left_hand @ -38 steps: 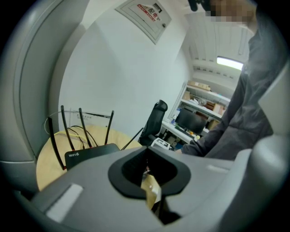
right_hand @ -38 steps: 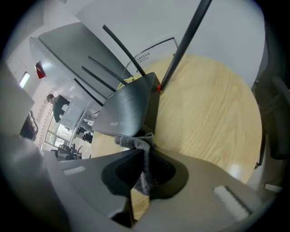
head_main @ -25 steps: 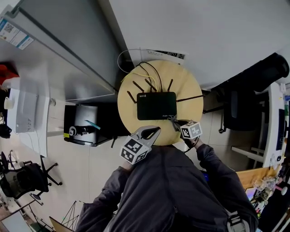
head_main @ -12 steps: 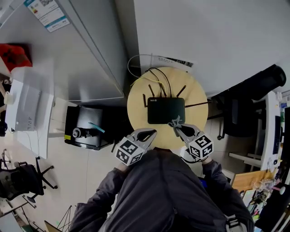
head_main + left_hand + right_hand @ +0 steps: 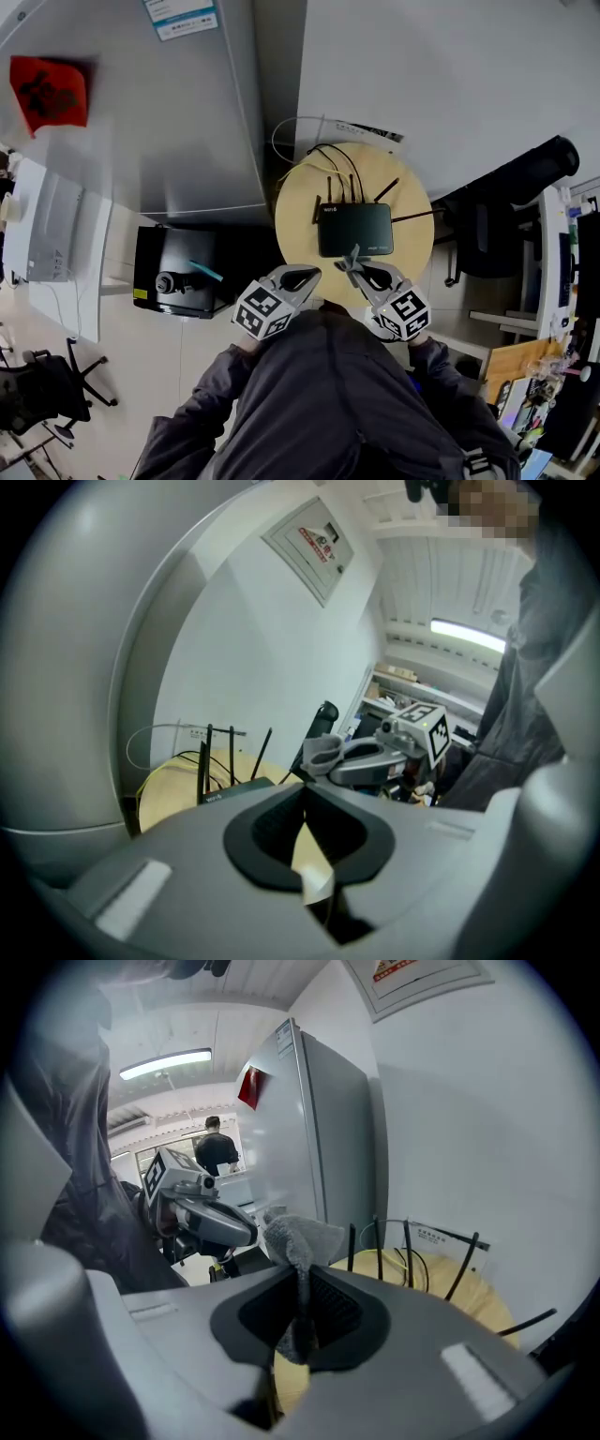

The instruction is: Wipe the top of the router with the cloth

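Pinching a fuzzy grey cloth, the right gripper is hanging beside the flat black router; the left gripper is squeezing together, empty.

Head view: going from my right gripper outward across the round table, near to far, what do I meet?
right gripper, shut on the cloth → router → antennas → wall label
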